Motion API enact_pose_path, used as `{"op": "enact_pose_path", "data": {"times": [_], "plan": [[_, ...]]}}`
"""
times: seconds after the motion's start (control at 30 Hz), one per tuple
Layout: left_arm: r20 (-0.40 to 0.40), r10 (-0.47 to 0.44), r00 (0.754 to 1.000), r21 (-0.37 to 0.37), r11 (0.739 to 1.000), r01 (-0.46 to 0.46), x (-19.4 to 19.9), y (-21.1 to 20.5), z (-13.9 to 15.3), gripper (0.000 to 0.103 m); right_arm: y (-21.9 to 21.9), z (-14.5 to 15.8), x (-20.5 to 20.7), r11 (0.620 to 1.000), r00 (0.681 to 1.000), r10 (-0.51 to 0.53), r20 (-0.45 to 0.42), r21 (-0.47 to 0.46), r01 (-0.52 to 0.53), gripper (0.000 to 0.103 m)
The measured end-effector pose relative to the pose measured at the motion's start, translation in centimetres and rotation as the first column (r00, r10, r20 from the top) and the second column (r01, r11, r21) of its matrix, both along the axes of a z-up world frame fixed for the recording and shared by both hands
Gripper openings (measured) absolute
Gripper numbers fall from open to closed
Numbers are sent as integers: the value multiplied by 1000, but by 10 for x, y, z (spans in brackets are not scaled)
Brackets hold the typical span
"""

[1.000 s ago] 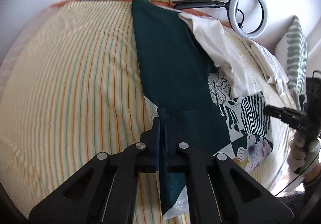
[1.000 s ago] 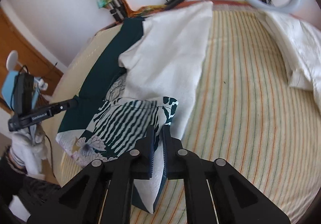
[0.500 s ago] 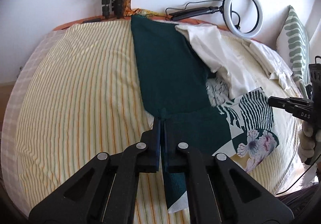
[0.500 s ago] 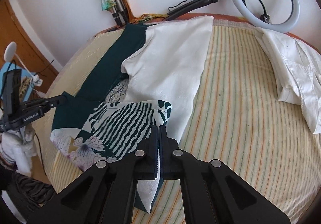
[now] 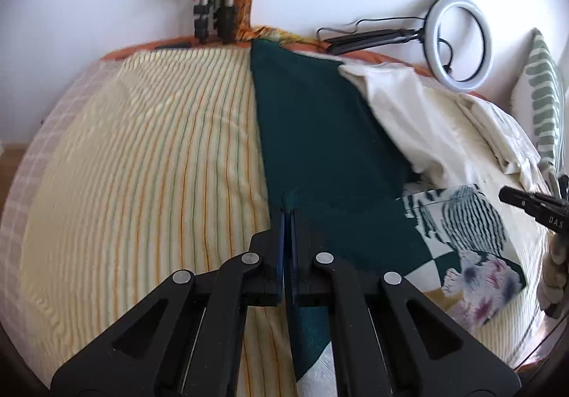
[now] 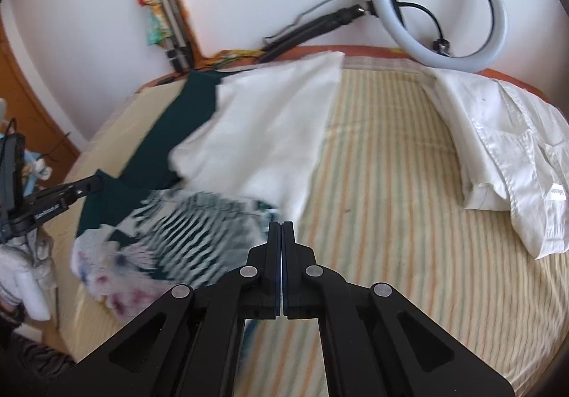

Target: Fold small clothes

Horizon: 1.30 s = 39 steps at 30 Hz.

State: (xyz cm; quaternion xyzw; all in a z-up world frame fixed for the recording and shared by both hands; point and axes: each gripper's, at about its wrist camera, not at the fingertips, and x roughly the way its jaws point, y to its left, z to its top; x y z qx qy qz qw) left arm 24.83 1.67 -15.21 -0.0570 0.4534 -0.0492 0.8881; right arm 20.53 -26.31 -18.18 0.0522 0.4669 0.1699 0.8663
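We have the left hand-held gripper [image 5: 287, 215] pinched on the near edge of the green cloth [image 5: 320, 134], which lies in a long strip up the striped bed [image 5: 142, 166], its patterned end [image 6: 170, 230] toward the foot. The right hand-held gripper [image 6: 281, 228] has its fingers pressed together, and we cannot tell whether any fabric is caught between them. If it is empty, lifting would raise one corner only and skew the fold, or drag the white cloth [image 6: 270, 127] lying over the green cloth's far part.
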Motion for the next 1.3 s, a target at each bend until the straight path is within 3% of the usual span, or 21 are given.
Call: {"op": "enact_pose_path", "data": {"times": [0.07, 0.13, 0.2, 0.27, 0.37, 0.43, 0.53, 0.6, 0.67, 0.8, 0.93, 1.0, 1.07, 1.13, 1.3], "plan": [[-34, 1, 999, -30, 1000, -2, 5, 3, -8, 1, -4, -4, 1, 1000, 1000, 1, -21, 20, 0, 0], [-49, -16, 999, -52, 999, 14, 6, 5, -8, 3, -10, -4, 1, 995, 998, 10, -57, 99, -4, 1], [-38, -32, 999, -69, 997, 29, 2, 5, -2, 16, -18, -1, -1, 977, 995, 26, -97, 213, -5, 2], [-11, -46, 999, -74, 996, 45, -4, 2, 6, 37, -17, 0, -2, 965, 991, 55, -122, 260, -21, 8], [3, -76, 997, -67, 995, 76, -9, -6, 13, 37, -8, -2, -3, 965, 985, 83, -153, 257, -42, 20], [-1, -92, 996, -56, 994, 92, -11, -12, 15, 37, 4, -7, -5, 979, 985, 88, -150, 196, -58, 20], [-2, -113, 994, -45, 993, 113, -16, -18, 17, 37, 21, -12, -11, 991, 985, 122, -124, 69, -114, 2], [-11, -130, 991, -43, 991, 129, -19, -20, 18, 38, 26, -15, -14, 993, 989, 111, -103, -30, -114, 1], [-13, -134, 991, -33, 991, 133, -21, -18, 20, 38, 19, -17, -12, 995, 993, 70, -96, -69, -77, 0], [1, -121, 993, -66, 990, 121, -22, -7, 30, 38, -8, -10, -6, 1000, 997, -13, -72, -19, 11, 0], [35, -128, 991, -73, 989, 130, -9, 3, 51, 38, -7, 13, -6, 996, 998, 57, -34, 70, -54, 1], [67, -110, 992, -57, 992, 113, 4, 9, 64, 38, 0, 25, -6, 996, 997, 82, 10, 47, -82, 5], [72, -101, 992, -63, 992, 106, 22, 14, 73, 38, 4, 36, -1, 994, 994, 102, 46, 41, -104, 27], [73, -71, 995, -74, 994, 77, 42, 21, 77, 38, 5, 43, 8, 992, 990, 117, 74, 41, -120, 41], [24, -37, 999, -114, 993, 40, 100, 27, 64, 45, -1, 44, 58, 994, 993, 104, 50, 13, -105, 42]]}}
